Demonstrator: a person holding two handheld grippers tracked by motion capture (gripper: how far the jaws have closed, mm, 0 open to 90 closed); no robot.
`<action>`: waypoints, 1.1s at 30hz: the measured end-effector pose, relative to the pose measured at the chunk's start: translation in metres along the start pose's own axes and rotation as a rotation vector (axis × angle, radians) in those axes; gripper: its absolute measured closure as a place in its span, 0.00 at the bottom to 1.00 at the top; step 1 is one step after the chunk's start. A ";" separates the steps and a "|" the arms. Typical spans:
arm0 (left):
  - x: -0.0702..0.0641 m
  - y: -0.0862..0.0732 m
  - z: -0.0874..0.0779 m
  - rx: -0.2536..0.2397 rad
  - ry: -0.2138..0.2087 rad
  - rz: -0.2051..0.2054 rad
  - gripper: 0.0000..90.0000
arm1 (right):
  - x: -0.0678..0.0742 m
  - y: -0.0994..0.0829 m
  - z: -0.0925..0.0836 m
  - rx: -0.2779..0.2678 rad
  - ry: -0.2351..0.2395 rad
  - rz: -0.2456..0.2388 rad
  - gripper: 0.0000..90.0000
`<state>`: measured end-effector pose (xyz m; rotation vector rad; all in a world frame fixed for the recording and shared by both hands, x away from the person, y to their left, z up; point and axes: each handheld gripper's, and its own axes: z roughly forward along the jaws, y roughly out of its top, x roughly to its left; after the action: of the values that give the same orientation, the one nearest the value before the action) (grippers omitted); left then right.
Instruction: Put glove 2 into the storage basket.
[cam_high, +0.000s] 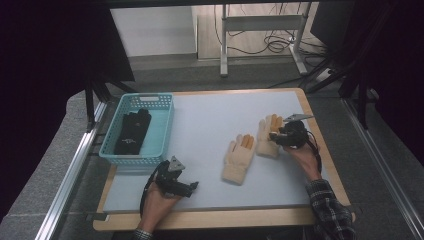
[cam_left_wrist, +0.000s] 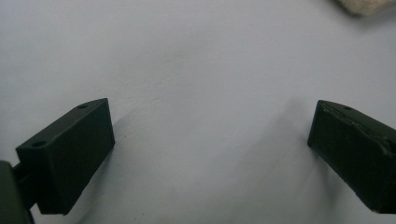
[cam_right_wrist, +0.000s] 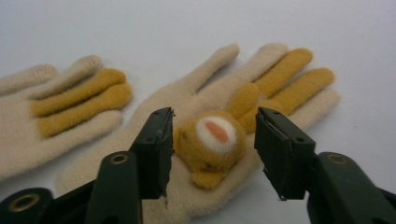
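Two cream gloves with mustard-yellow fingers lie flat on the pale table mat, one (cam_high: 238, 159) near the middle and one (cam_high: 267, 135) to its right. In the right gripper view the nearer glove (cam_right_wrist: 201, 93) carries a mustard animal face (cam_right_wrist: 212, 135) on its palm, and the other glove (cam_right_wrist: 56, 107) lies to the left. My right gripper (cam_right_wrist: 212, 140) is open low over that glove, its jaws on either side of the face; the high view shows it (cam_high: 276, 136) on the right glove. At the front left my left gripper (cam_high: 192, 187) is open just over bare mat (cam_left_wrist: 210, 140).
A teal plastic basket (cam_high: 111, 131) stands at the table's left edge with black gloves (cam_high: 132, 131) inside. A cream glove's edge (cam_left_wrist: 364, 5) peeks in at the top right of the left gripper view. A wooden border (cam_high: 225, 217) frames the mat.
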<state>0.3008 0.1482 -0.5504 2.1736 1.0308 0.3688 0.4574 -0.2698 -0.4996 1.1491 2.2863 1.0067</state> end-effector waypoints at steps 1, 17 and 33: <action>0.000 0.000 0.000 0.000 0.000 0.000 0.01 | -0.001 -0.001 0.002 0.005 -0.001 -0.001 0.48; 0.000 0.000 0.000 0.001 0.000 0.000 0.01 | 0.006 -0.006 0.007 0.013 -0.019 -0.015 0.67; 0.000 0.000 0.000 0.001 0.000 0.000 0.01 | 0.054 0.018 -0.055 -0.096 0.027 0.015 0.66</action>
<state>0.3007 0.1483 -0.5503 2.1748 1.0311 0.3685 0.4016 -0.2425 -0.4510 1.1209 2.2269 1.1313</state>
